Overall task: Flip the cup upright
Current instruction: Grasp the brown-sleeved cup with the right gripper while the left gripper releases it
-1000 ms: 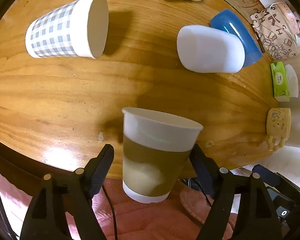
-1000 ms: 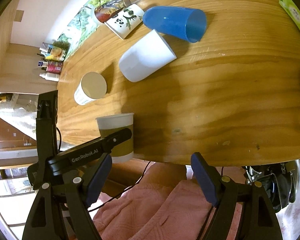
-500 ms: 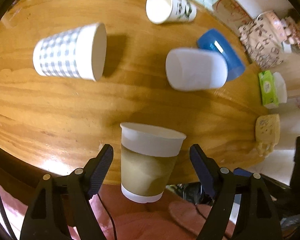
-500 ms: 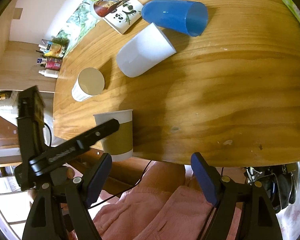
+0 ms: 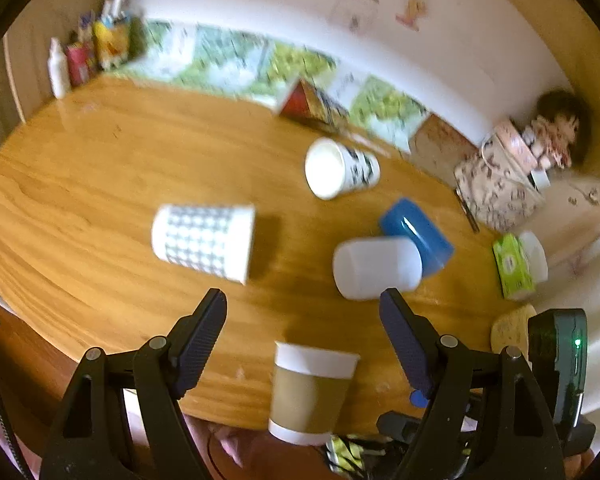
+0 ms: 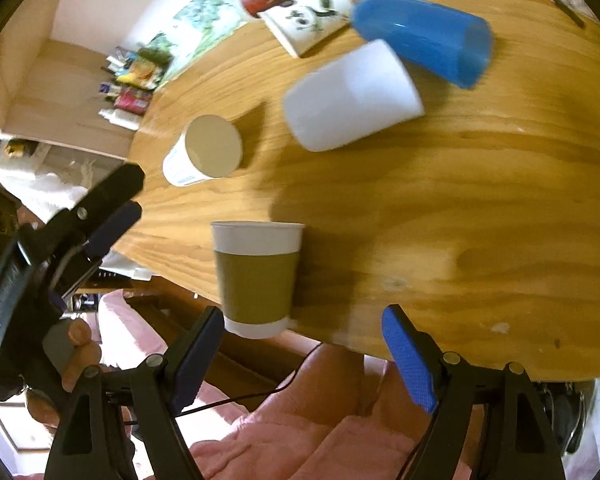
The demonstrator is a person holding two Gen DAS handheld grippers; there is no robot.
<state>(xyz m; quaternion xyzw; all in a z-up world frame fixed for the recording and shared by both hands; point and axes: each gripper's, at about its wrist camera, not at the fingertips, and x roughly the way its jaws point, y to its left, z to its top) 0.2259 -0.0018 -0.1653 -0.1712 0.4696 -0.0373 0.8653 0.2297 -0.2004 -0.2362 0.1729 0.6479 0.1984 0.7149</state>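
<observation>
The brown-sleeved paper cup (image 5: pixel 310 392) stands upright at the near edge of the wooden table (image 5: pixel 100 184), at about 6 o'clock in the left wrist view, its white rim up and its base right at the table's lip. The left gripper (image 5: pixel 302 336) hangs above and behind it with its 2 fingers spread wide apart, holding nothing; the cup sits below the gap between them and neither pad touches it.

In the right wrist view the same cup (image 6: pixel 257 276) shows near 7 o'clock from centre. The right gripper (image 6: pixel 302 344) is likewise spread wide and empty, its left finger just beside the cup's base, though whether it touches cannot be told. The left gripper (image 6: pixel 116 200) appears there at 9 o'clock, off the table edge, with a hand (image 6: pixel 74 354) on its body.

4 other cups lie on their sides farther in. A checked paper cup (image 5: pixel 204 242) lies at 10 o'clock of the brown one. A plain white cup (image 5: pixel 376 266) lies at 1 o'clock, touching a blue cup (image 5: pixel 416 232) just behind it. A panda-print cup (image 5: pixel 340 168) lies at 12 o'clock, mouth toward the camera. A green tissue pack (image 5: pixel 512 266) sits at the 3 o'clock edge.
</observation>
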